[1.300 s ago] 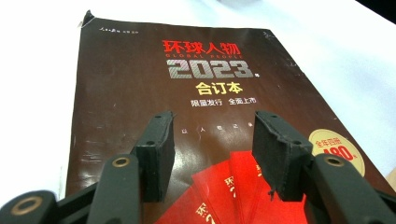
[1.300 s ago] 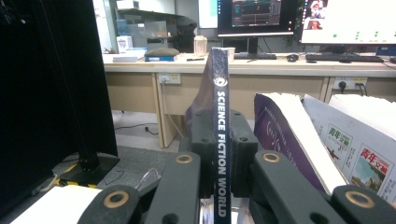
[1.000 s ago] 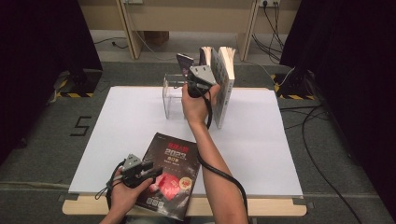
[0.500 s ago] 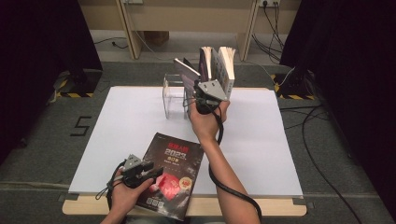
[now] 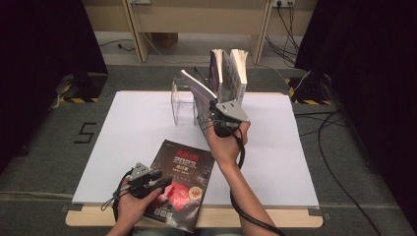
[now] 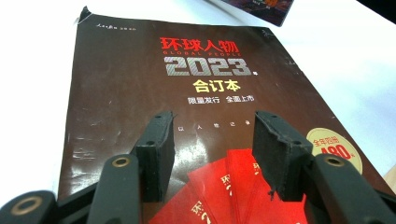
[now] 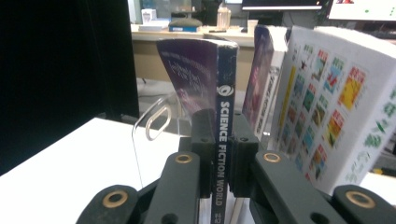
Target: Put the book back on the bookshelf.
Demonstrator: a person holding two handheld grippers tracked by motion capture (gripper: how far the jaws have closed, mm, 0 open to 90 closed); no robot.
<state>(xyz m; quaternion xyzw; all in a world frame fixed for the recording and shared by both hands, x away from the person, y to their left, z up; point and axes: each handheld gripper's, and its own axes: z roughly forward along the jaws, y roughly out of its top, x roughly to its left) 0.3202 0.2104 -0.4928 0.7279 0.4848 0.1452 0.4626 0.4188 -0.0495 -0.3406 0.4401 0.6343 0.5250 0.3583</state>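
Hiding the magazine's (image 7: 223,140) lower spine, right gripper (image 7: 219,154) fingers pinch it; left gripper (image 6: 212,144) fingers spread.

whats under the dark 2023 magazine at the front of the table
The dark 2023 magazine lies flat on the white table sheet, its near edge overhanging the wooden table edge. The left tool hovers open above its cover. Whatever lies directly beneath the magazine is covered.

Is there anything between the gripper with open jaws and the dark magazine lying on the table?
No, nothing visible. The left gripper hangs right over the dark magazine, jaws open, with only its cover under them. The right gripper is busy elsewhere, shut on the spine of a thin book by the clear stand.
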